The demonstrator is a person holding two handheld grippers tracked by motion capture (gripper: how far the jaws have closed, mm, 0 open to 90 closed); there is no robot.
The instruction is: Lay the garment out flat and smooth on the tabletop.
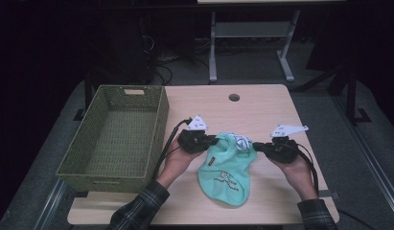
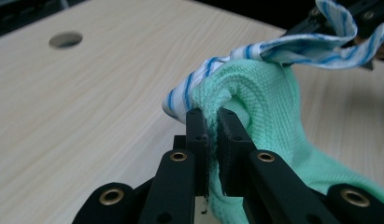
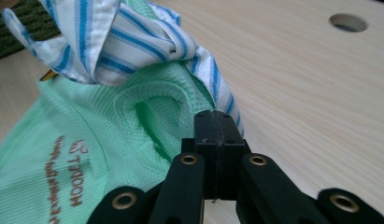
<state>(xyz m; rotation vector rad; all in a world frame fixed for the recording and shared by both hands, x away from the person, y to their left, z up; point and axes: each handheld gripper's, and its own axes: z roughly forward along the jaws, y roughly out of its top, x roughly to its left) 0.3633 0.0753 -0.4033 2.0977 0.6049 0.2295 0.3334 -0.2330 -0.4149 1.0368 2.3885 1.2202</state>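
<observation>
The green bib (image 1: 225, 173) sits on the wooden table (image 1: 261, 103) a bit toward the person's edge, and both grippers have it by its top corners. The left gripper (image 1: 213, 140) comes in from 9 o'clock and the right gripper (image 1: 255, 146) from 3 o'clock, each clamped on a shoulder of the neck end. It looks like a pinch at two corners so the cloth hangs flat when raised, which would make sense for folding it or carrying it over to the green woven basket (image 1: 119, 135), sitting at 9 o'clock of the bib with its inside bare.

The high view gives the layout: basket to the side, the bib's lower half resting on the table, hands spread either side. It can't really show the grip itself, though.

The left gripper view does: jaws shut on a thick fold of the bib's knit edge (image 2: 213, 100), with fabric squeezed between them. The right gripper view has its jaws pressed together at the edge of the cloth, so whatever they've caught is thin. It also shows the white-and-blue striped lining (image 3: 129, 44) flopping over the neck hole and some brown printed lettering (image 3: 70, 184), too tilted to read.
</observation>
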